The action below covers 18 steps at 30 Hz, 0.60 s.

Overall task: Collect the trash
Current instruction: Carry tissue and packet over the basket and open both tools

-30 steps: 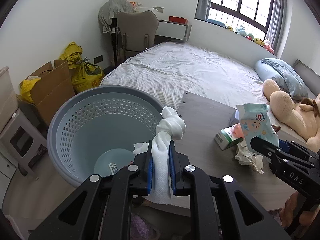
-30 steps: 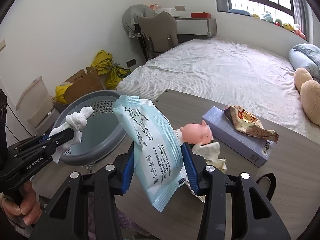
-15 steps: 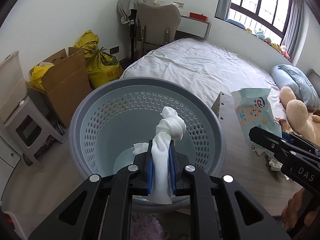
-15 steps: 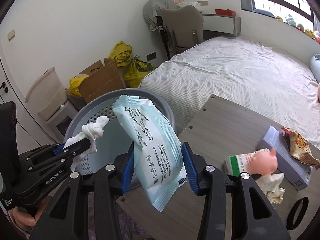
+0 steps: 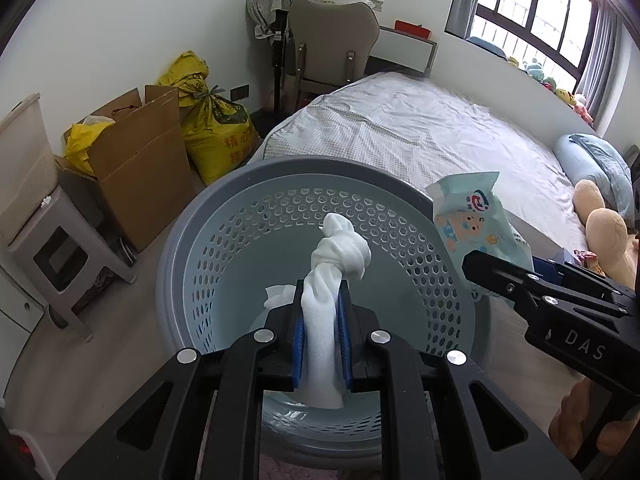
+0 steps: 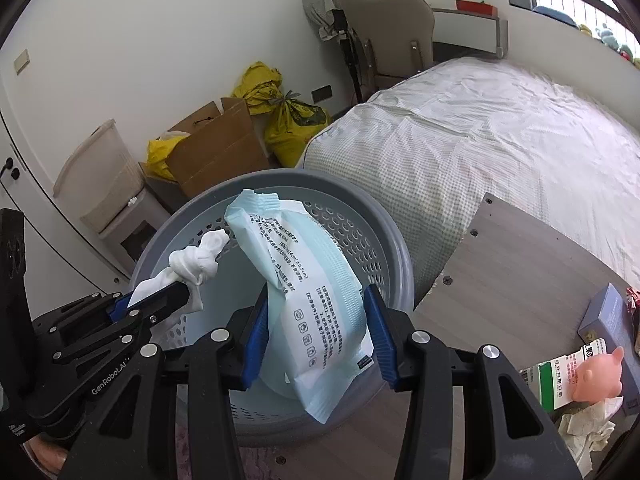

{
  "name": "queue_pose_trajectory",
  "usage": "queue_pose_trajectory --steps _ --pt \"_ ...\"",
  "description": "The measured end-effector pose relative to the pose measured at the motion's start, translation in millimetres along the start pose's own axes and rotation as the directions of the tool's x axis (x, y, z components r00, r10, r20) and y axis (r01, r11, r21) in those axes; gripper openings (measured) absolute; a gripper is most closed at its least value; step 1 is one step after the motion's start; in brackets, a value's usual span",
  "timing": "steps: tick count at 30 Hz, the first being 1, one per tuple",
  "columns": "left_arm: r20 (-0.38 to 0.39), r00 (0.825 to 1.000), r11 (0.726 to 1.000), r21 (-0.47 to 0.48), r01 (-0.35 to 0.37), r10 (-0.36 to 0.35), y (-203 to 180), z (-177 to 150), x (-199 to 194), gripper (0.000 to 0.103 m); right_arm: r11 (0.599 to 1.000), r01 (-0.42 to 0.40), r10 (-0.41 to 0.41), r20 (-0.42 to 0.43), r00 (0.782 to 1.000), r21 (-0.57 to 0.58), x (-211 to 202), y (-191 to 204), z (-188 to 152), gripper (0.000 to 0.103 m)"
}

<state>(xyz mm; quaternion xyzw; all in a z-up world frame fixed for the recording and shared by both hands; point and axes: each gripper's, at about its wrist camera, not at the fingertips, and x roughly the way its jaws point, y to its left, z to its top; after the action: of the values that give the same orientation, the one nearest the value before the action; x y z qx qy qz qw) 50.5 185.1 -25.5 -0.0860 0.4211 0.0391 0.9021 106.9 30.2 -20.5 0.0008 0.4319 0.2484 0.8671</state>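
L gripper (image 5: 322, 346) is squeezed tight on a white rag (image 5: 328, 280), right over the bin (image 5: 176, 264). R gripper (image 6: 316, 332) is part open but pinching a wipes pack (image 6: 308, 300), also over the bin w/ its long end pointing down in. Both just need to let go, I think.

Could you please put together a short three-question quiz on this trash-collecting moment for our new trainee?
1. True or false: the left gripper is shut on a knotted white cloth.
2. What does the right gripper hold? A) pale blue wet-wipes packet B) pink pig toy C) grey box
3. Fill in: both items hang above the round grey perforated ____.

Key: 1 true; 2 A; 3 basket.
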Motion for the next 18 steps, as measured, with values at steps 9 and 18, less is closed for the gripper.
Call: queue_pose_trajectory --steps 9,18 --pt "0.003 1.000 0.999 -0.032 -0.017 0.017 9.7 3.5 -0.2 0.030 1.000 0.000 0.000 0.015 1.000 -0.022 4.2 8.5 6.2 0.056" --pt "0.022 0.998 0.997 -0.056 -0.049 0.050 17.2 2.1 -9.1 0.051 1.000 0.005 -0.005 0.025 1.000 -0.028 1.4 10.6 4.7 0.061"
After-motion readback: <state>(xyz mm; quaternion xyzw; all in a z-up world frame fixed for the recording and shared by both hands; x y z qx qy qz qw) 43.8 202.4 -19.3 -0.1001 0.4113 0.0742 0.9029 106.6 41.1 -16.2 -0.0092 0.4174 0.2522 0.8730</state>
